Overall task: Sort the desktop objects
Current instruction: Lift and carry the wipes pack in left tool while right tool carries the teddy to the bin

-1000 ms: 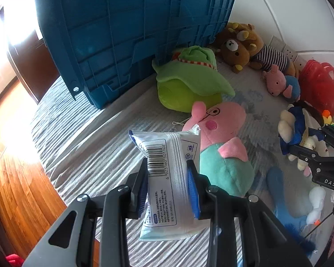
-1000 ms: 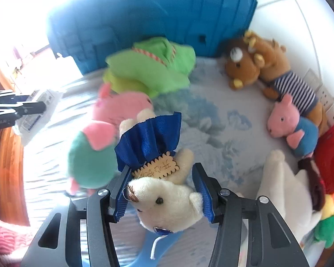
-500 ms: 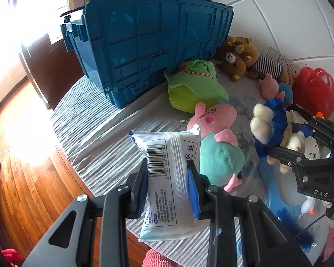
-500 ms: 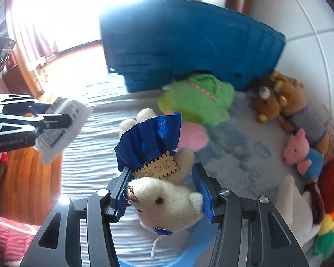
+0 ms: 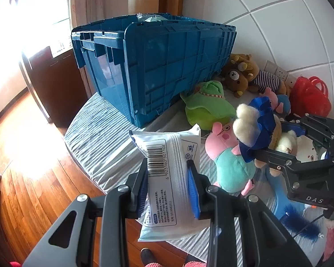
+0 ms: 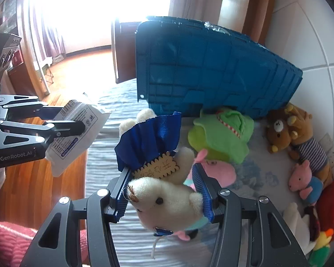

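The left gripper is clamped on a white wipes packet, held above the bench edge. The right gripper grips a cream teddy bear, lifted before the blue crate.

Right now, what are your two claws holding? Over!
Left gripper shut on wipes pack. Right gripper shut on cream teddy. Blue crate ahead; nothing blocking.

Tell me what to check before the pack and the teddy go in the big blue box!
1. Left gripper pinching the wipes pack: ok.
2. Right gripper squeezing the white teddy: ok.
3. Both lifted clear of the table: ok.
4. Blue crate top open: cannot tell.
5. Room inside crate: cannot tell.
6. Grippers apart, not bumping: ok.
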`<state>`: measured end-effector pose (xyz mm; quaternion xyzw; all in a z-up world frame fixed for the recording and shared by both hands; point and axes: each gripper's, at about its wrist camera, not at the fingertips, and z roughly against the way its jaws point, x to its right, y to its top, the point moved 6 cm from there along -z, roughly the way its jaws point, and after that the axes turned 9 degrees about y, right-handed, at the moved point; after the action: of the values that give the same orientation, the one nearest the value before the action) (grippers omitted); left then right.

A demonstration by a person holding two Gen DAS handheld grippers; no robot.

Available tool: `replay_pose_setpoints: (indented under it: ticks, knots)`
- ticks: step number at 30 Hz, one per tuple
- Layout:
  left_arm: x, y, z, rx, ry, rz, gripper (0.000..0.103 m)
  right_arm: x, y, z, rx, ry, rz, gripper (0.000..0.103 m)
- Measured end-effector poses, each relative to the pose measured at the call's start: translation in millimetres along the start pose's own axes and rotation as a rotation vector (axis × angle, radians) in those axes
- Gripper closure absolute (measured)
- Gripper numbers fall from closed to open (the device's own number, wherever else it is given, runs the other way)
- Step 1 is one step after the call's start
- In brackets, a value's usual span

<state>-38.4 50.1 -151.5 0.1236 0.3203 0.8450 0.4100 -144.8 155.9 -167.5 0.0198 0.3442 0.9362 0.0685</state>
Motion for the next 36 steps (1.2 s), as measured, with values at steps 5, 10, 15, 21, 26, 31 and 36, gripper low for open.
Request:
replay_pose_setpoints:
  ticks: [5, 10, 15, 21, 26, 31, 36]
  knots:
    - [-21, 33, 3, 0.046, -0.05, -0.079, 0.072, -17, 33, -3, 0.027, -0.056, -0.031, 0.051]
    - [-29, 84, 10, 0.111, -0.076, -0.15, 0.072, -13, 77, 6, 0.085, -0.113, -0.078, 0.051]
    - [-22, 134, 18, 0.18, -0.067, -0.155, 0.072, 5, 113, 13, 0.111, -0.138, -0.075, 0.051]
    - [-21, 199, 21, 0.247, -0.042, -0.078, 0.072, 38, 166, 23, 0.156, -0.145, -0.025, 0.051]
    - [-36, 248, 3, 0.264, -0.004, -0.028, 0.072, 69, 222, 20, 0.216, -0.161, 0.006, 0.051]
    - [-52, 286, -31, 0.265, 0.017, -0.031, 0.072, 92, 269, -7, 0.25, -0.187, -0.017, 0.051]
    - [-65, 307, -71, 0.231, 0.022, -0.05, 0.072, 109, 301, -44, 0.229, -0.176, -0.052, 0.05]
